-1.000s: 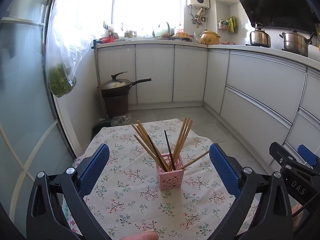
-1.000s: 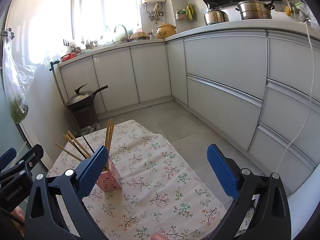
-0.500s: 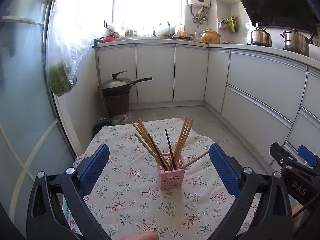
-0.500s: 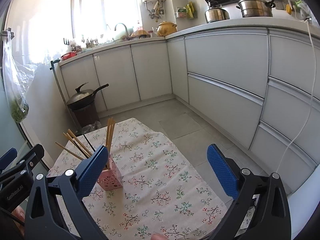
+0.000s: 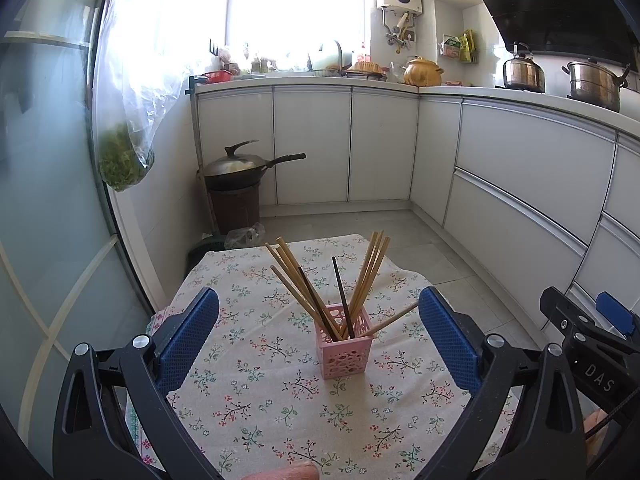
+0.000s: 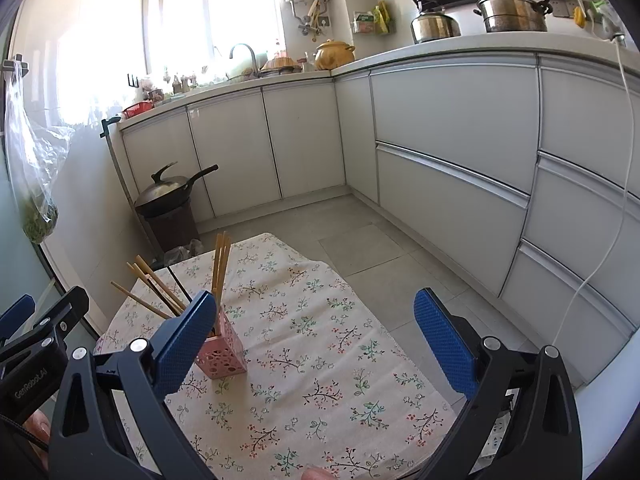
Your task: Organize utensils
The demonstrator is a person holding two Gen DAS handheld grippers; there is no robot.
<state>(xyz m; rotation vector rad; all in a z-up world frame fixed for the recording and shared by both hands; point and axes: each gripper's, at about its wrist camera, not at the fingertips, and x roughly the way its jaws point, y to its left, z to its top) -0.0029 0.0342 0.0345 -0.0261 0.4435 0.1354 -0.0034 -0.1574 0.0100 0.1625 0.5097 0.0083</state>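
Observation:
A pink perforated holder [image 5: 346,346] stands upright on the floral tablecloth [image 5: 260,396]. Several wooden chopsticks [image 5: 366,270] and two dark ones fan out of it. One wooden chopstick [image 5: 394,318] leans low to the right. My left gripper [image 5: 319,332] is open and empty, its blue pads wide apart on either side of the holder, nearer the camera. In the right wrist view the holder [image 6: 222,354] sits just behind the left blue pad [image 6: 184,342]. My right gripper [image 6: 316,344] is open and empty over the cloth, right of the holder.
The small table's far edge [image 5: 320,240] drops to a tiled floor. A lidded wok [image 5: 236,168] sits on a stand by the wall. White cabinets [image 5: 520,184] run along the back and right. A bag of greens [image 5: 122,160] hangs at left.
Both views have shifted very slightly; the holder and chopsticks stay put. Both grippers remain open and empty.

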